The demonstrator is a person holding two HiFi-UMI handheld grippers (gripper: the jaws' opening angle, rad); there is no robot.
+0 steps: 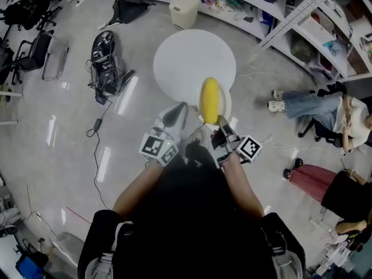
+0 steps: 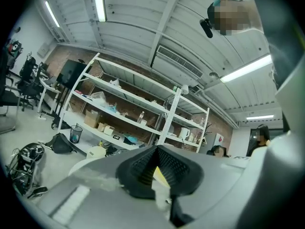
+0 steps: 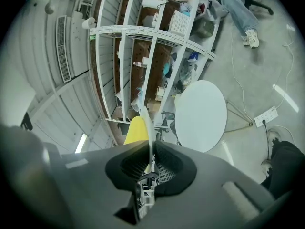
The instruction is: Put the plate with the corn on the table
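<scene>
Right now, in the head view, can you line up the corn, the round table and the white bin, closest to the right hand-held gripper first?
1. The corn, on the plate that the right hand-held gripper grips.
2. The table, on the floor just beyond the plate.
3. The bin, farthest, past the table's far edge.

The right claw (image 3: 151, 149) has its two black jaws pressed together on the thin white rim of the plate (image 3: 148, 123) (seen edge-on, as a pale sliver). The yellow corn (image 3: 135, 130) rises on the plate's left side. Beyond stands the round white counter (image 3: 201, 116) on the grey floor (image 3: 267, 70), with white shelving (image 3: 143, 51) behind it.
</scene>
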